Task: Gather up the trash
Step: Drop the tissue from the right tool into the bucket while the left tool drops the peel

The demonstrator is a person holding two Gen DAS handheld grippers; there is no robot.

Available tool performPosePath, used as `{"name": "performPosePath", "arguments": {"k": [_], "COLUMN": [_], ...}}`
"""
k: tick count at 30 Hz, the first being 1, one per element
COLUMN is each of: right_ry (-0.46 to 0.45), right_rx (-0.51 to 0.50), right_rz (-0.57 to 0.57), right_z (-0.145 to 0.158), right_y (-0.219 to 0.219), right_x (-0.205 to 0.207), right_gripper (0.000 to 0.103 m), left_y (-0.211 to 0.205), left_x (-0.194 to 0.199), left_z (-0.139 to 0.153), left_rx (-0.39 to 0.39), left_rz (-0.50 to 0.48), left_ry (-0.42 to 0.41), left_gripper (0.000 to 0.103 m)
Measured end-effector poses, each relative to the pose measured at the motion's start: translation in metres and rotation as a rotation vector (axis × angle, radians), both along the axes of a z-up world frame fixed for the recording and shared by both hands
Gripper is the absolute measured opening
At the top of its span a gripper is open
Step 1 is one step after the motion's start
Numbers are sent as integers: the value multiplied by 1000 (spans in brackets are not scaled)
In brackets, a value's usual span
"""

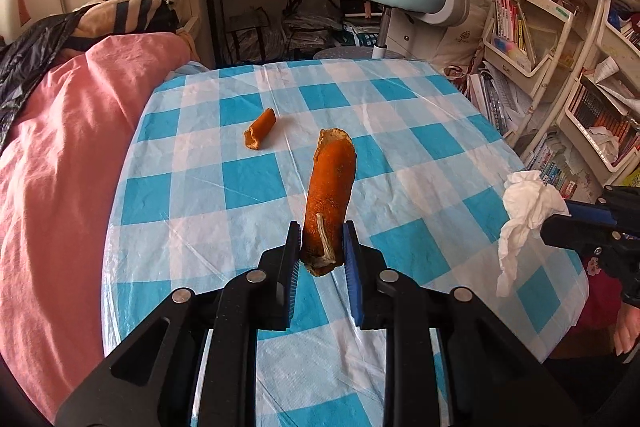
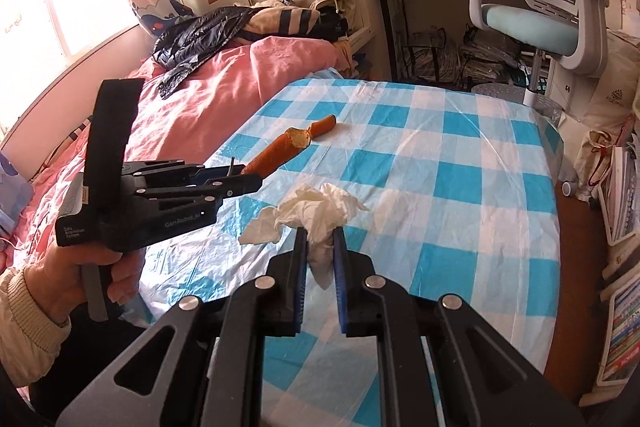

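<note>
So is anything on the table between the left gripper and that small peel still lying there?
Nothing on the table blocks the small peel. But the left gripper is already shut on the long peel, which sticks out toward it.

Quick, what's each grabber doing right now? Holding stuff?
Left gripper: shut on the long orange peel, lifted off the table.
Right gripper: shut on the crumpled white tissue.
</note>
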State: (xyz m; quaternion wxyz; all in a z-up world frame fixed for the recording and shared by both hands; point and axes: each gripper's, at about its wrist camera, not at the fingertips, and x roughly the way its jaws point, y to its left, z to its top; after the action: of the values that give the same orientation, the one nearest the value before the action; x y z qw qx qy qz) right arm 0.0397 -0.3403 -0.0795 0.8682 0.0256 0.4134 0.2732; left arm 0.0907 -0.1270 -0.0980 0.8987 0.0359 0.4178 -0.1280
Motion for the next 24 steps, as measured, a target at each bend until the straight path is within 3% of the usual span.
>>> {"name": "performPosePath", "arguments": {"k": [15, 24], "right_ry": [-10, 45], "right_rx": [2, -21], "right_rz": [47, 122], "right_z": [2, -9], "right_y": [11, 24], "right_x": [-49, -95], "right_gripper": [14, 14], "left_y": [2, -1], "left_x": [-51, -91], "left_z": [15, 7], "left_rx": [17, 6], "left_rz": [-13, -37], "left_ry": [-44, -15], "left_gripper": [20, 20]}}
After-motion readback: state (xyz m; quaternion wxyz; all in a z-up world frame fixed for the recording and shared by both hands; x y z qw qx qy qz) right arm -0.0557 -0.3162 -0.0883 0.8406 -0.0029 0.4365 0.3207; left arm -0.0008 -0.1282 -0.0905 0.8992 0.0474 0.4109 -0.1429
